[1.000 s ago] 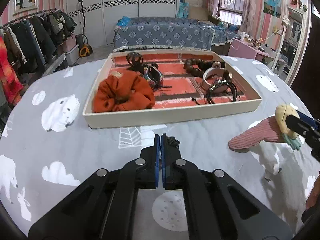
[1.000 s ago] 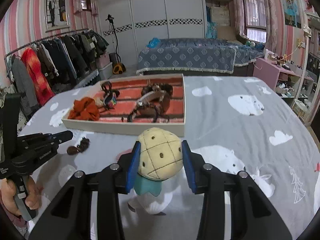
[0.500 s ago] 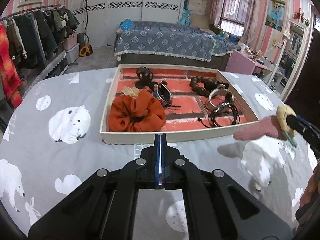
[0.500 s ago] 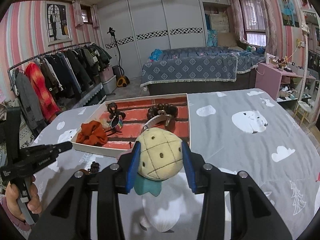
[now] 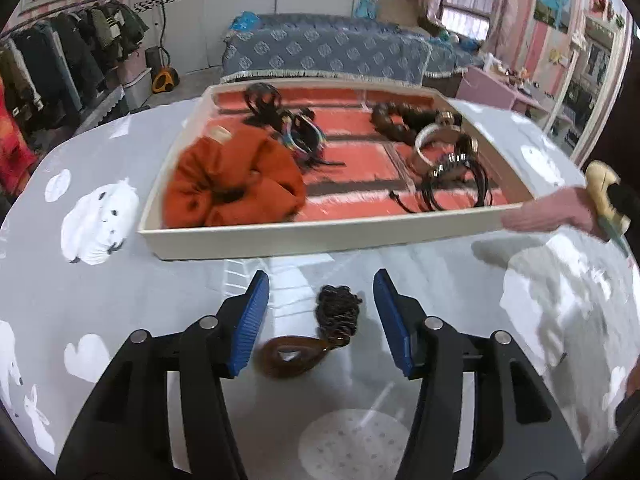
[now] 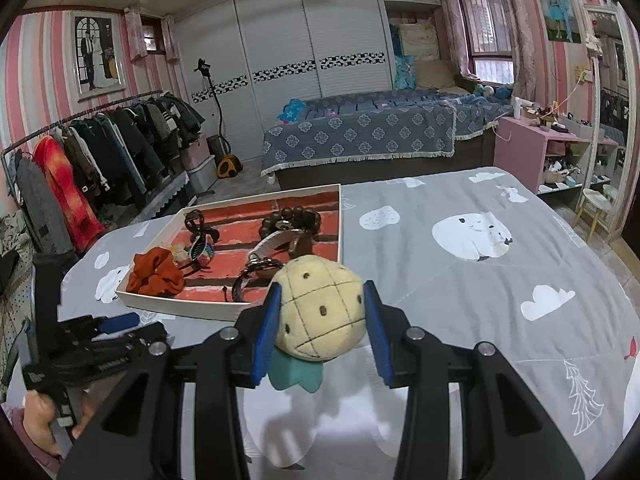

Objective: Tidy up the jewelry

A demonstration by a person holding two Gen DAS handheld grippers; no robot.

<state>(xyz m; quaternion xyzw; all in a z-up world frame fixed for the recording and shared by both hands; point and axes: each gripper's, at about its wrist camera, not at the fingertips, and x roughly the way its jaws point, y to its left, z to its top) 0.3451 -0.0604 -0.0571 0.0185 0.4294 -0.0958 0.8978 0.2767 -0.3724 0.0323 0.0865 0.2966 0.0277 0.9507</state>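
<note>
Pink-striped walls (image 6: 36, 44), white sliding wardrobe (image 6: 312, 40) along the back. Bed (image 6: 360, 136) had a blue patterned cover. Clothes rack (image 6: 100, 148) stood left — coats, jackets. Window (image 6: 490, 40) lit at right (daylight), pink cabinet (image 6: 520, 144) beneath it.

Soft daylight from the curtained window (image 6: 490, 50) at one o'clock; left view motion-blurred, fisheye edges bent and dark

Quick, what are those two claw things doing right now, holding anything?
Left gripper: jaws just opened, empty, straddling the brown hair tie on the table.
Right gripper: closed on the plush pineapple.
</note>
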